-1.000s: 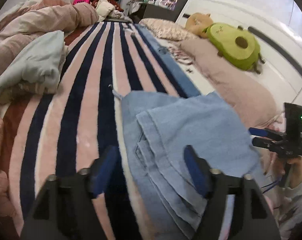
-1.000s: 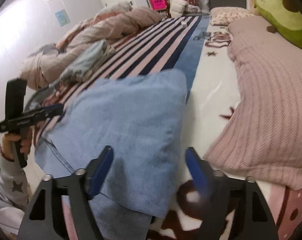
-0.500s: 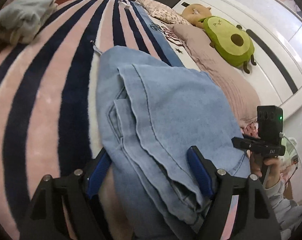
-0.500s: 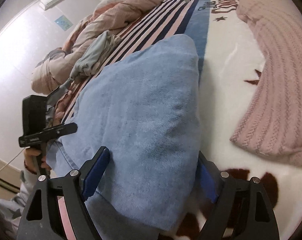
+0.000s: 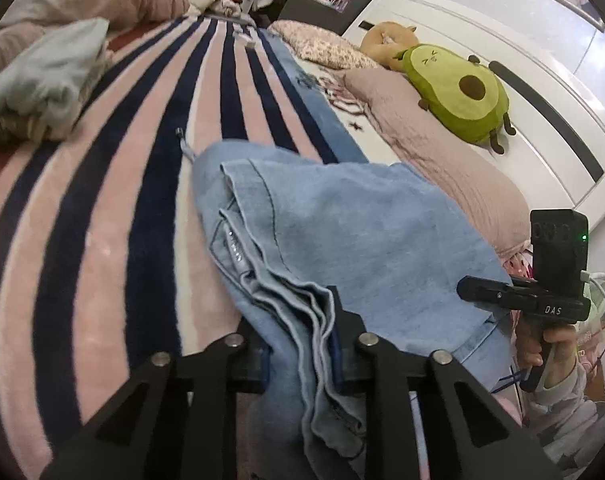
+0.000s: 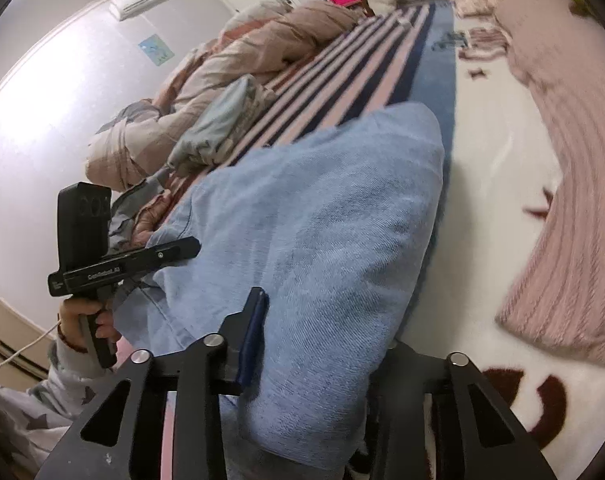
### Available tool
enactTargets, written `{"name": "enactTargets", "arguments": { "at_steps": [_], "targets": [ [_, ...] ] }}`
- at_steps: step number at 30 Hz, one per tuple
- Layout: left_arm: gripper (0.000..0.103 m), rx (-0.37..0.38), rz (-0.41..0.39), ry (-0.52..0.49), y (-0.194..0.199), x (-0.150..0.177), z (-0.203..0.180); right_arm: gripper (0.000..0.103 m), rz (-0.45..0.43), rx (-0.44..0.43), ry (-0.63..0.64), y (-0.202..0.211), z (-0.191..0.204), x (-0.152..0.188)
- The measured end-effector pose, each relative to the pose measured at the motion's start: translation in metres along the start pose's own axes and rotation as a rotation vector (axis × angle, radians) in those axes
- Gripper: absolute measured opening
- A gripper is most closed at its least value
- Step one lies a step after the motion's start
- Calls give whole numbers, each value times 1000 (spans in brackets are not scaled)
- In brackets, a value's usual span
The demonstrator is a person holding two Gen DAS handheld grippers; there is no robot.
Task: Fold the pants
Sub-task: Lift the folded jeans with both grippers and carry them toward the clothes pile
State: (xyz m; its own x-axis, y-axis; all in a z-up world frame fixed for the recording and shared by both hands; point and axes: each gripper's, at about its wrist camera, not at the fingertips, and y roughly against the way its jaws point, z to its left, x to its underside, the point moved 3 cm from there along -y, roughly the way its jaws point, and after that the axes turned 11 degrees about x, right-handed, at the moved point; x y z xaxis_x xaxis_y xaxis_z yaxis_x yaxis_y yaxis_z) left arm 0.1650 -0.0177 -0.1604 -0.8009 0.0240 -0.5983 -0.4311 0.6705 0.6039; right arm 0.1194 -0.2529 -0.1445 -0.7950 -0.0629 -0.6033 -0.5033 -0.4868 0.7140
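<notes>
Light blue denim pants (image 5: 362, 232) lie folded on the bed, their layered edges toward me in the left wrist view. My left gripper (image 5: 300, 344) is closing, and its blue pads pinch that stack of edges. In the right wrist view the pants (image 6: 322, 208) form a thick fold. My right gripper (image 6: 318, 344) is closing around the near end of the fold. One of its fingers (image 6: 254, 332) presses the cloth and the other is hidden under it. Each view also shows the other gripper held in a hand: the right gripper (image 5: 482, 290) and the left gripper (image 6: 182, 250).
A pink and navy striped blanket (image 5: 102, 220) covers the bed. A pale folded garment (image 5: 42, 72) and rumpled bedding lie at the left. On the right are a pink knit blanket (image 6: 562, 220), an avocado plush (image 5: 458, 92) and the white headboard (image 5: 542, 120).
Both grippers moved in over the near edge of the pants, and their jaws went from wide apart to closed on the cloth.
</notes>
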Motion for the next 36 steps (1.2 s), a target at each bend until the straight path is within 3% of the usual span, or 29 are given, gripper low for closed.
{"name": "enactTargets", "arguments": {
  "at_steps": [11,20,29,36],
  "targets": [
    [14,-60,-110,-64,59,-14,-12,27,-73,-37,77,19,46,-22],
    [14,-133,-207,-78,133,-17,-1,27,-110,-98,170,16,115,-45],
    [14,-222,-314,-56,223,-13,40,26,-97,-179,268,-19,204,-75],
    [14,-284,-353,-21,281,-9,82,26,-74,-219,348,-55,273,-94]
  ]
}}
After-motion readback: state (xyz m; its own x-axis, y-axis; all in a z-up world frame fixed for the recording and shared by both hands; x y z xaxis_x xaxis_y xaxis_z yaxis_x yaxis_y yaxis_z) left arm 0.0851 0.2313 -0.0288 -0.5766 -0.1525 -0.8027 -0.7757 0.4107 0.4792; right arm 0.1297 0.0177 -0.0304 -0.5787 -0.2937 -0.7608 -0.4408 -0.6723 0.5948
